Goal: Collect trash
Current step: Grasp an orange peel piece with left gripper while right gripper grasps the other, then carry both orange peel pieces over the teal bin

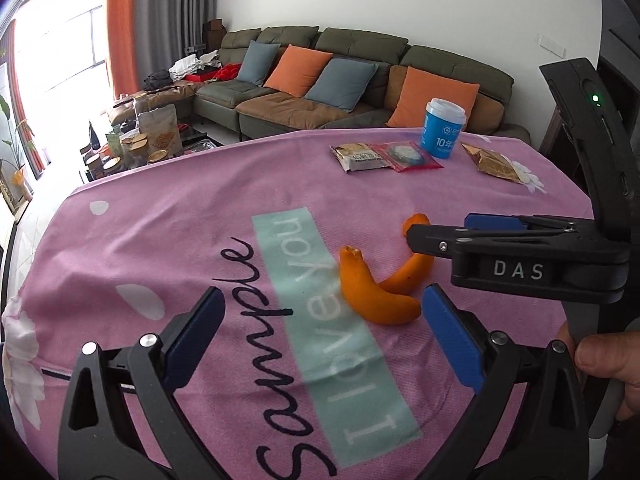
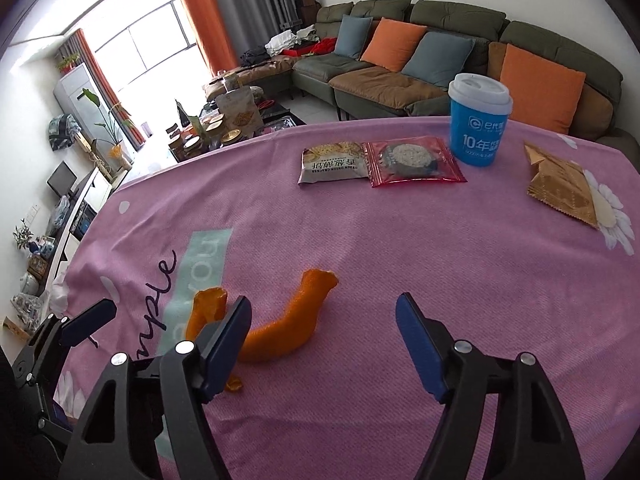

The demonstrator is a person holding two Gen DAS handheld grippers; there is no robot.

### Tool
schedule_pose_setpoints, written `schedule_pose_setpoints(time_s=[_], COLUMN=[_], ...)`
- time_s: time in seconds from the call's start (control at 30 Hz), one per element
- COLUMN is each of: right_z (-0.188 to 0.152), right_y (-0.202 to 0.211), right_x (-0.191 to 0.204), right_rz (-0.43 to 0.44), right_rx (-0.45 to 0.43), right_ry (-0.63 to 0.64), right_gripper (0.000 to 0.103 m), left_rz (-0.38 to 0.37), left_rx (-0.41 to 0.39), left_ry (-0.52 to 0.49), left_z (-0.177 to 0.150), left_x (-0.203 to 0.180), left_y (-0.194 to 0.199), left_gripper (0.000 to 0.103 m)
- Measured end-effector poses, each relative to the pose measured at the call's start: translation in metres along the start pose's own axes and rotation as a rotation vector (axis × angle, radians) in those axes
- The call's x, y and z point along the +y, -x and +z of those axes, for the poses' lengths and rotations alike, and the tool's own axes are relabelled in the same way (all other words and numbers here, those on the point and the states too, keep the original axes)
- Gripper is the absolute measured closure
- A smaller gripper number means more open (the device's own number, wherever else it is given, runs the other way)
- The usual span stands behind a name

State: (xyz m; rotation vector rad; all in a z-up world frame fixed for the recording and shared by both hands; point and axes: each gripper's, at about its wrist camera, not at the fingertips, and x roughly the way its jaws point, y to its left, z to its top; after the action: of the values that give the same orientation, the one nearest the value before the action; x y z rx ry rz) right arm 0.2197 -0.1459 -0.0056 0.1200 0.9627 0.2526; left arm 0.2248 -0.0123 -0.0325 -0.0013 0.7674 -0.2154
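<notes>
Right hand-held gripper (image 2: pixel 320 344) hovering open over long orange peel (image 2: pixel 288 320) on pink tabletop (image 2: pixel 440 264), lining up grasp. Left hand-held gripper (image 1: pixel 320 320) also gaping, flanking nearer peel (image 1: pixel 372 292). Wrappers (image 2: pixel 334 162), cup (image 2: pixel 478 120) waiting far side.

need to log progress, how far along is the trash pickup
Nothing looks collected yet. Both tools, left and right, are open and empty beside the orange peels. Still left: the peels, cracker packet, red wrapper, gold wrapper and blue cup. No bin is visible.
</notes>
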Motion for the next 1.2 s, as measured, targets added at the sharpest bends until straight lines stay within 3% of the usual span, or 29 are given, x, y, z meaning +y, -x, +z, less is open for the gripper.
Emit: schedule_pose_setpoints(time_s=[0.07,0.13,0.17,0.23,0.33,0.4,0.53,0.9,1.2], right_z=[0.002,0.004,0.004,0.004,0.005,0.004,0.002,-0.002,0.007], right_y=[-0.006,-0.011,-0.014,-0.016,-0.018,-0.018,-0.017,0.004,0.045], right_x=[-0.001,-0.001,-0.001,-0.001,0.001,0.003,0.005,0.007,0.061], right_rz=[0.010,0.017,0.031,0.039,0.064,0.078,0.110,0.137,0.207], right_rx=[0.018,0.033,0.042,0.045,0.051,0.052,0.049,-0.006,-0.090], right_ry=[-0.005,-0.007,-0.009,-0.007,-0.002,0.006,0.004,-0.006,0.095], right_gripper=[0.042,0.050,0.053,0.056,0.065,0.071,0.085,0.092,0.092], left_rz=[-0.017,-0.031,-0.040,-0.046,-0.066,-0.085,-0.113,-0.145,-0.015], left_rx=[0.009,0.020,0.027,0.040,0.068,0.075,0.100,0.061,-0.110], left_ry=[0.002,0.008,0.006,0.005,0.011,0.000,0.007,0.058,0.106], left_z=[0.004,0.007,0.009,0.011,0.012,0.012,0.011,0.007,0.005], left_x=[-0.001,-0.002,-0.003,-0.006,-0.008,-0.011,-0.012,0.001,0.051], left_y=[-0.007,-0.014,-0.017,-0.024,-0.033,-0.035,-0.041,-0.022,0.066], left_gripper=[0.006,0.013,0.021,0.026,0.041,0.063,0.083,0.089,0.089])
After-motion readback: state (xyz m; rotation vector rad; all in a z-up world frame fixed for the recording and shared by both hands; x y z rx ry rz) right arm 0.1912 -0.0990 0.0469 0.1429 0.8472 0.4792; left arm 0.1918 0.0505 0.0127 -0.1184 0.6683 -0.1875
